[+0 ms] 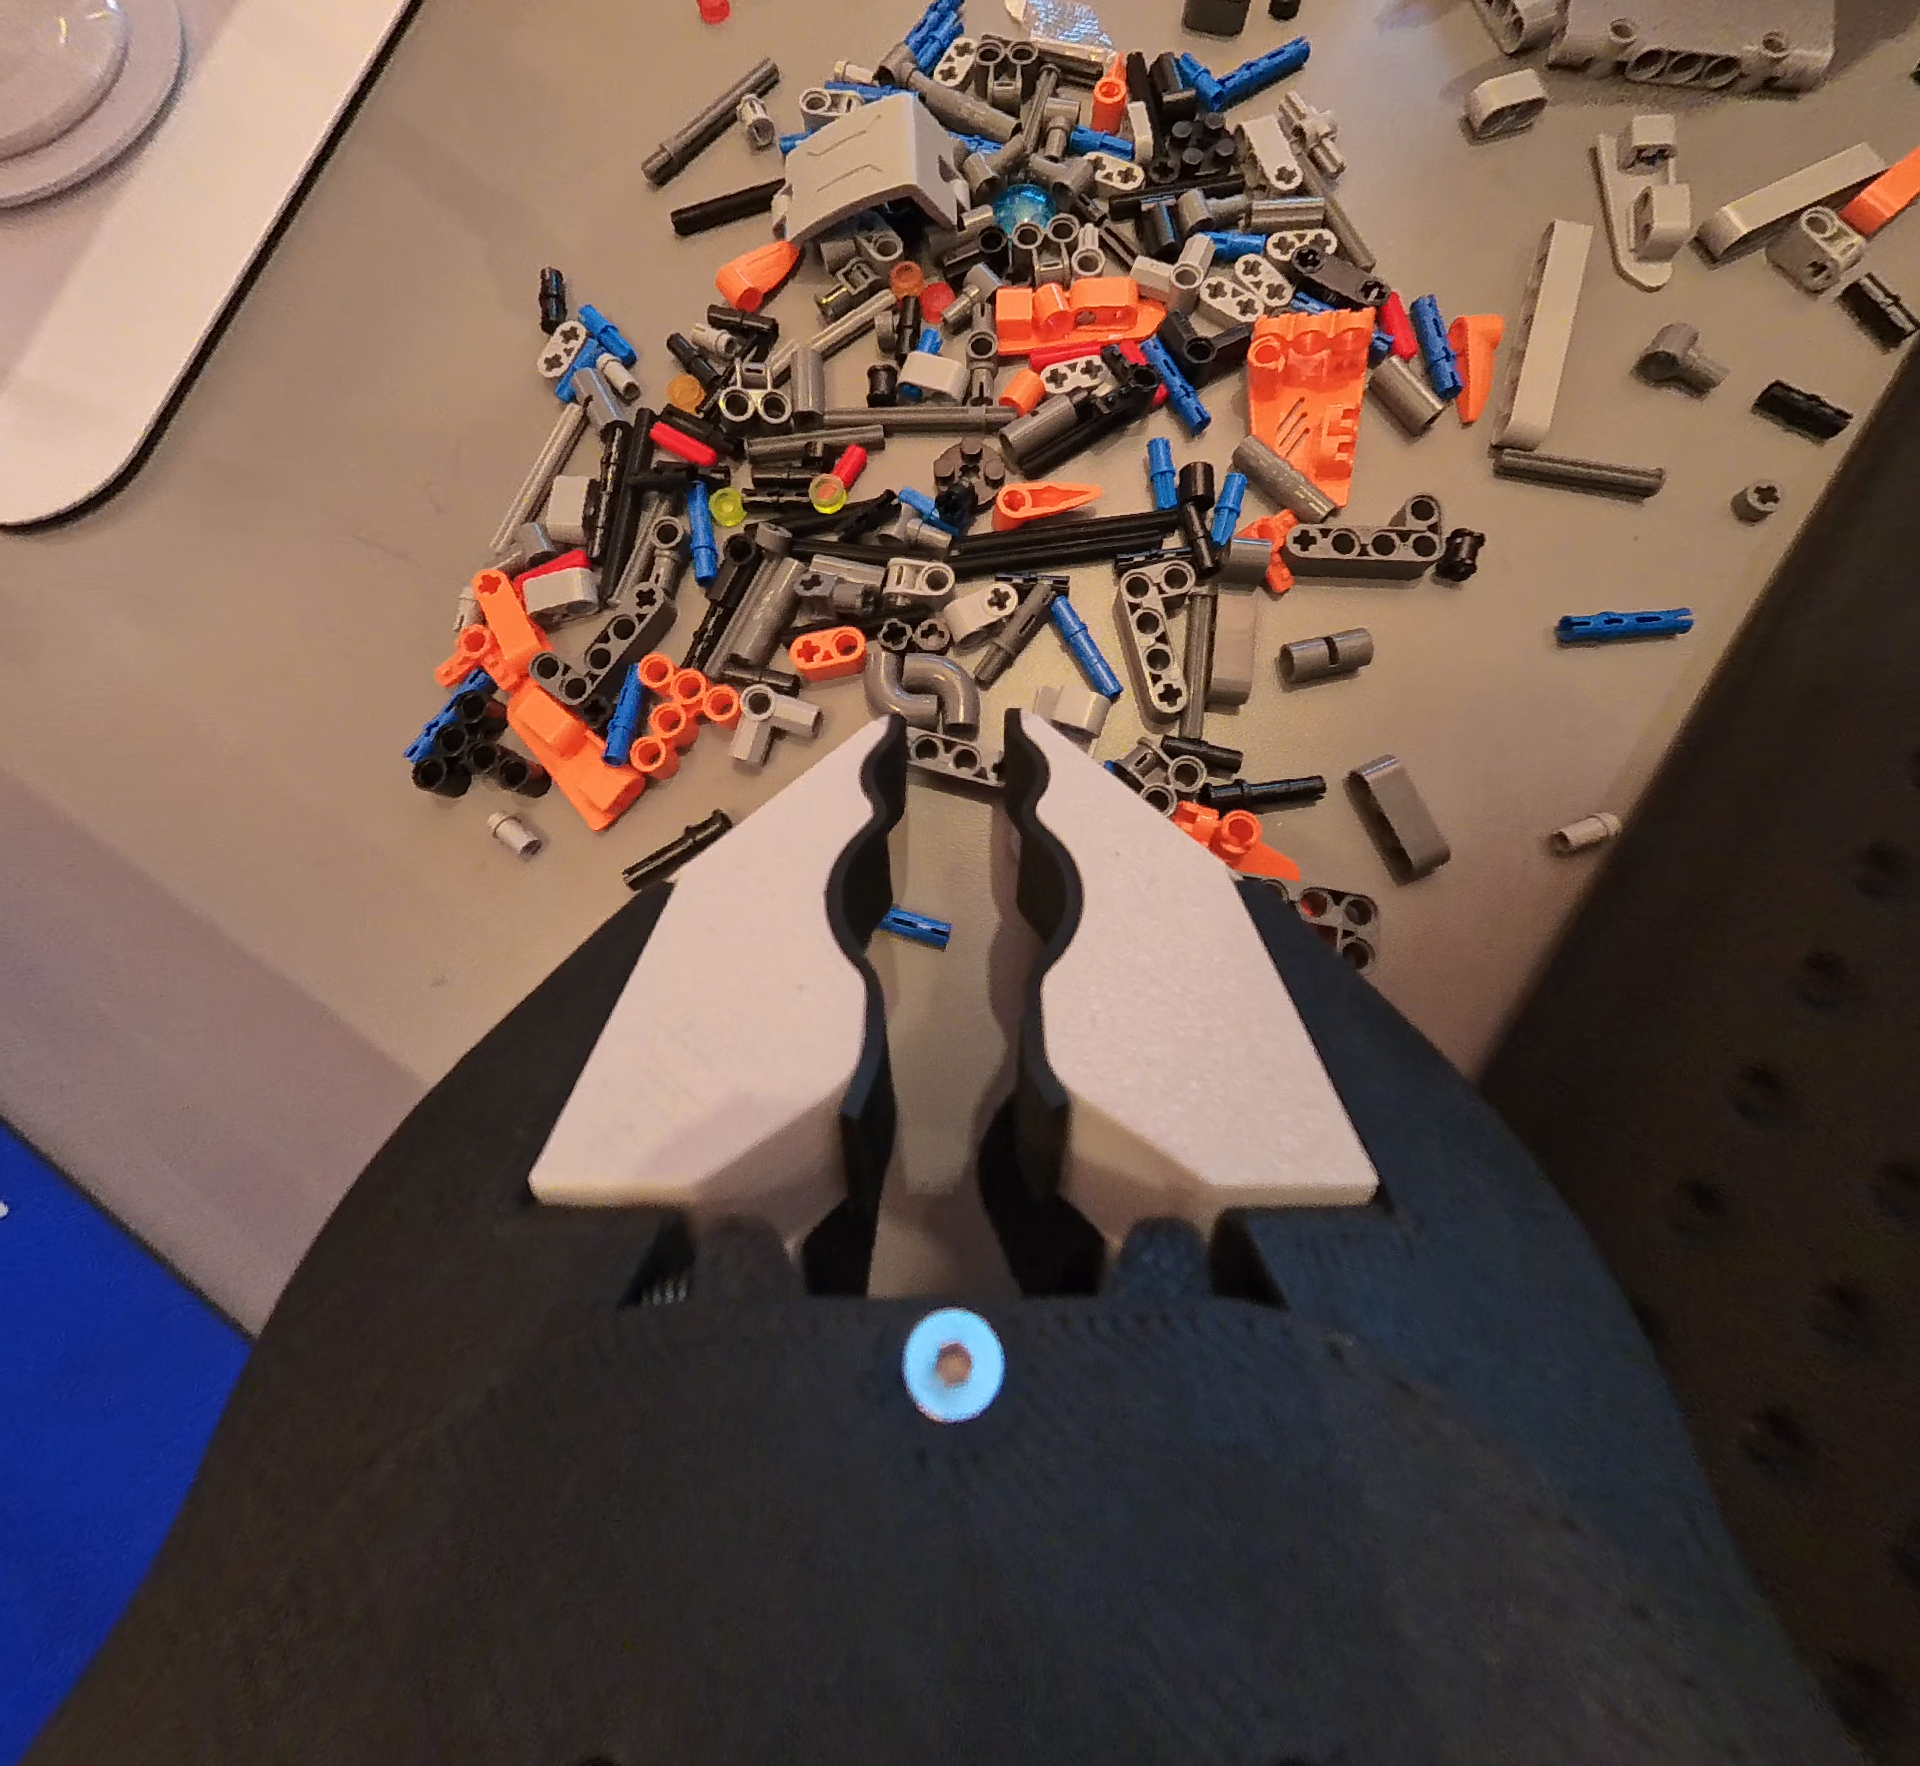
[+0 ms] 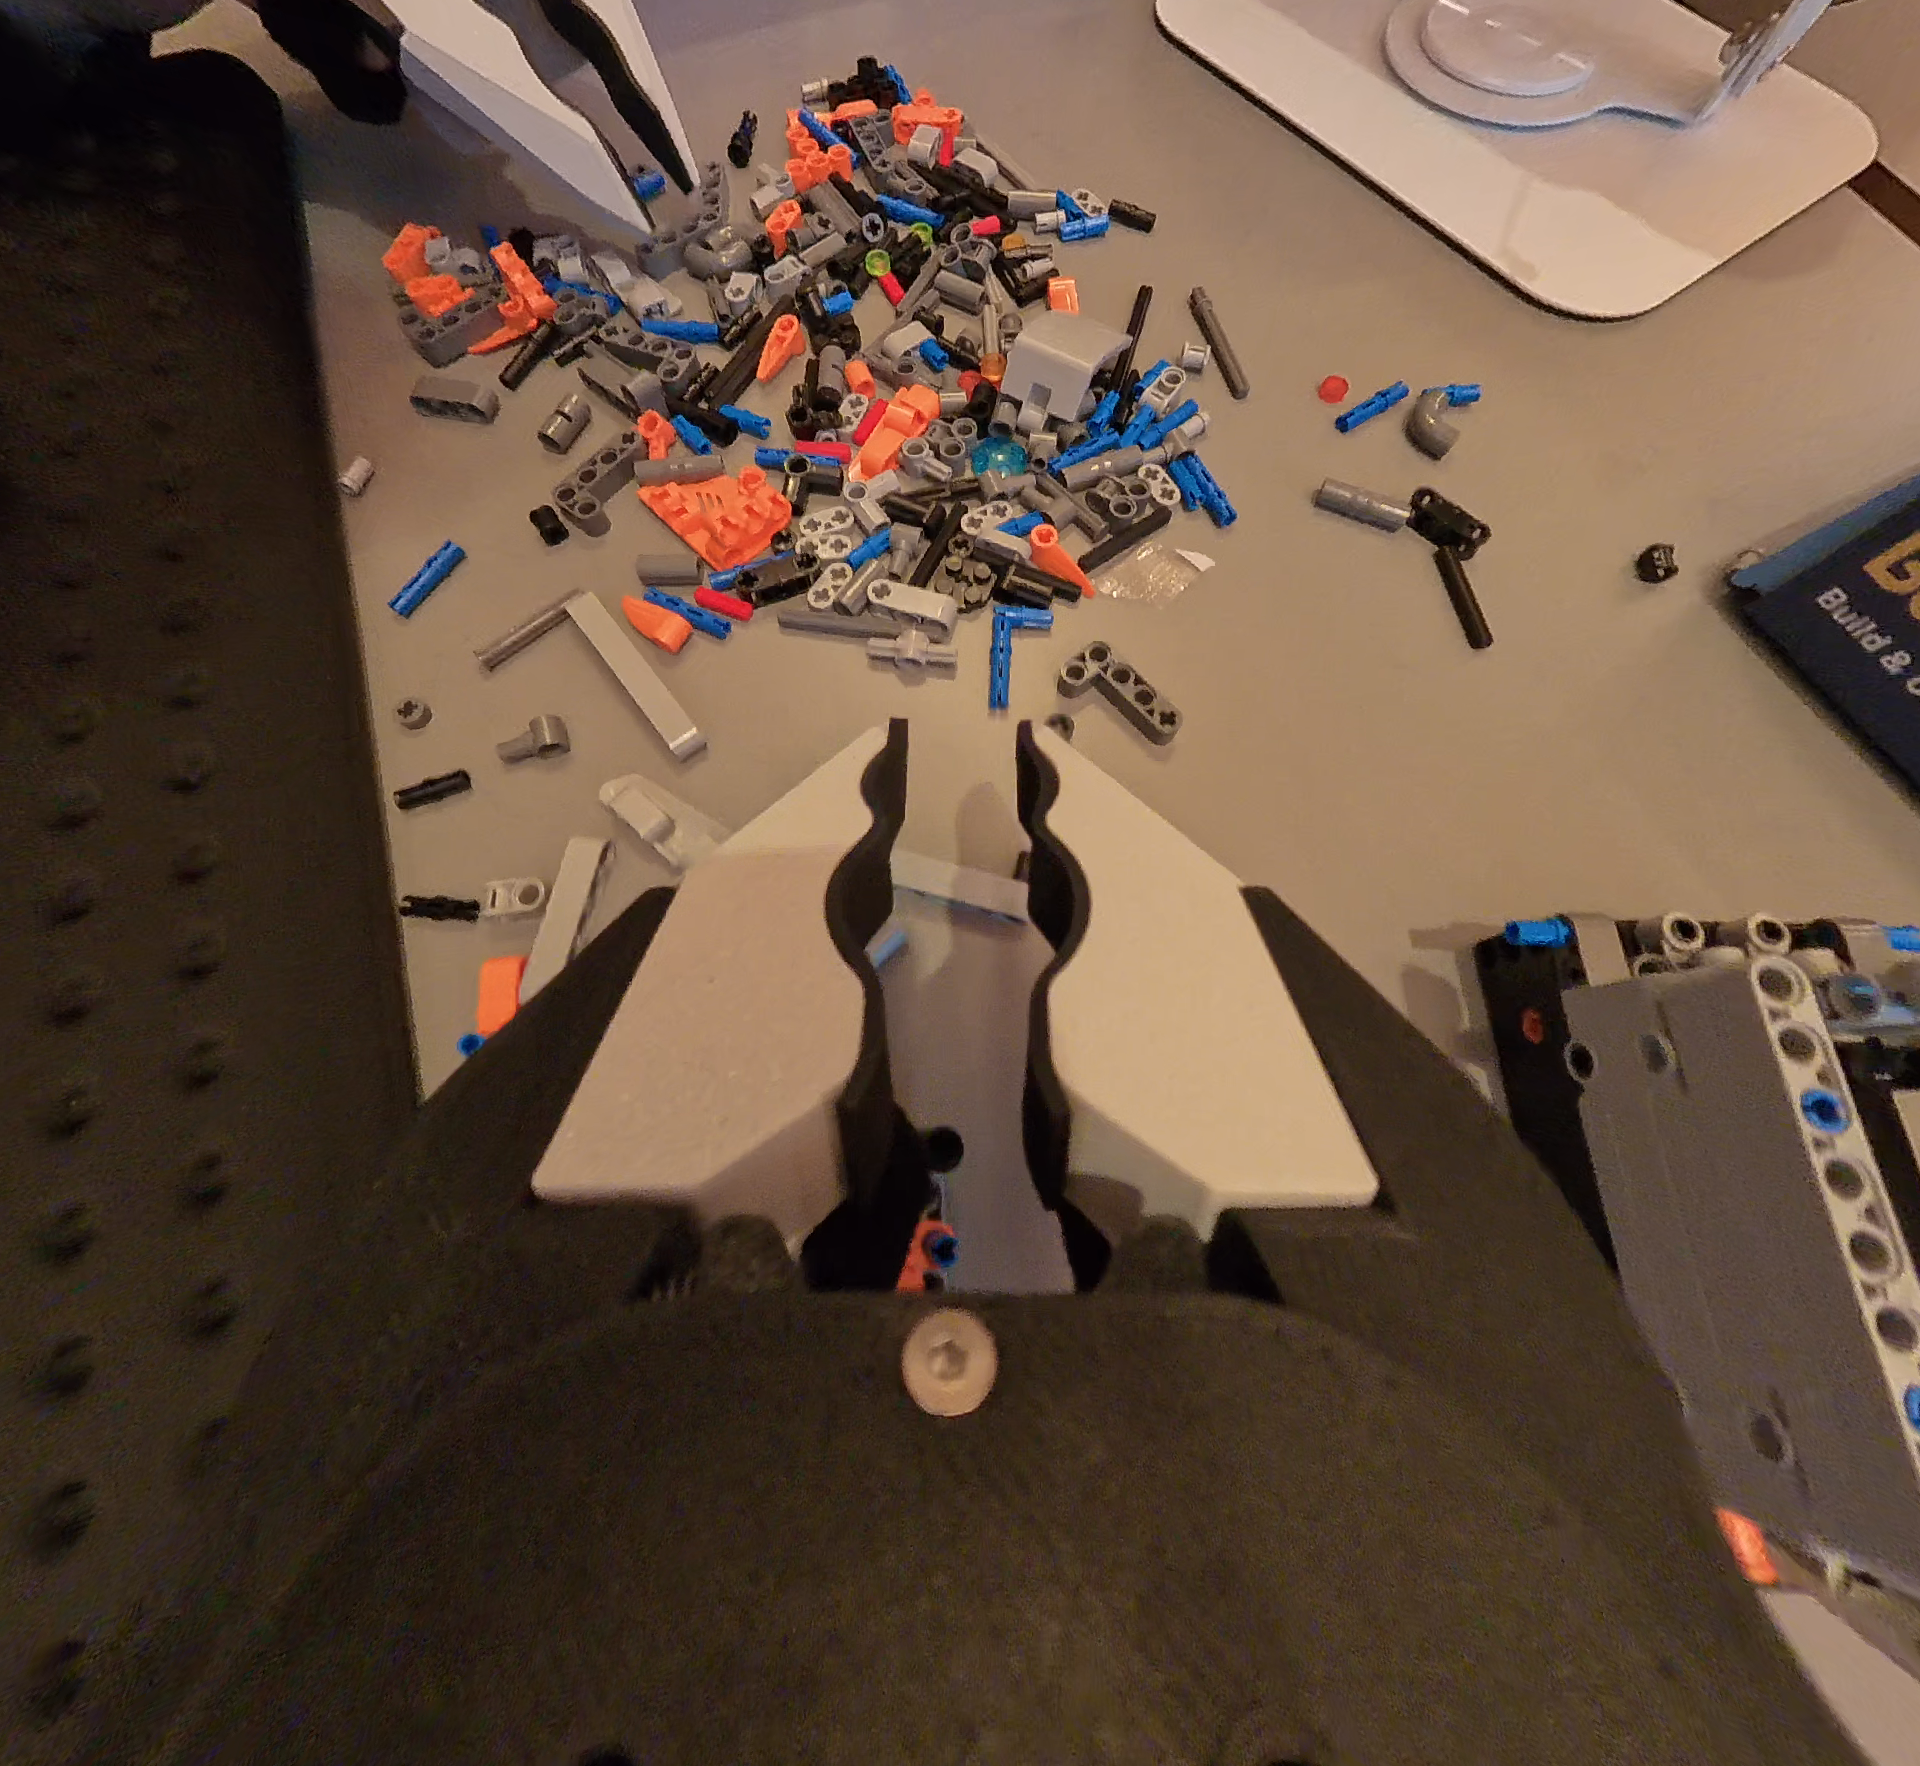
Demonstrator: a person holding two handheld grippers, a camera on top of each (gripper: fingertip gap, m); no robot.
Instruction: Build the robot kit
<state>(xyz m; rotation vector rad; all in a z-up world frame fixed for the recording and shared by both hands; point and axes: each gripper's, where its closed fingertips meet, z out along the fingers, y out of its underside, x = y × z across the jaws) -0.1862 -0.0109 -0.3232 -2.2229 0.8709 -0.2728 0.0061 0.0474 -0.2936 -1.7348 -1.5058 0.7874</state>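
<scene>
left gripper [image 1: 951,729] hangs low, jaws parted and empty, tips at the near edge of the brick pile [image 1: 987,386]. right gripper [image 2: 961,729] hovers likewise, gaping, short of the pile on the grey table [image 2: 1351,729]; white stand base [image 2: 1507,106] beyond.

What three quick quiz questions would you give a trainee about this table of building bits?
1. True or false: the left hand-held gripper holds a part.
2. Which colour is the large curved panel in the pile of plastic building pieces: A orange, B light grey, C blue?
3. Fill in: the partly built grey model sits beside the ____ hand-held gripper.

Key: 1 false, its jaws stand apart with nothing between them; 2 B; 3 right.
</scene>
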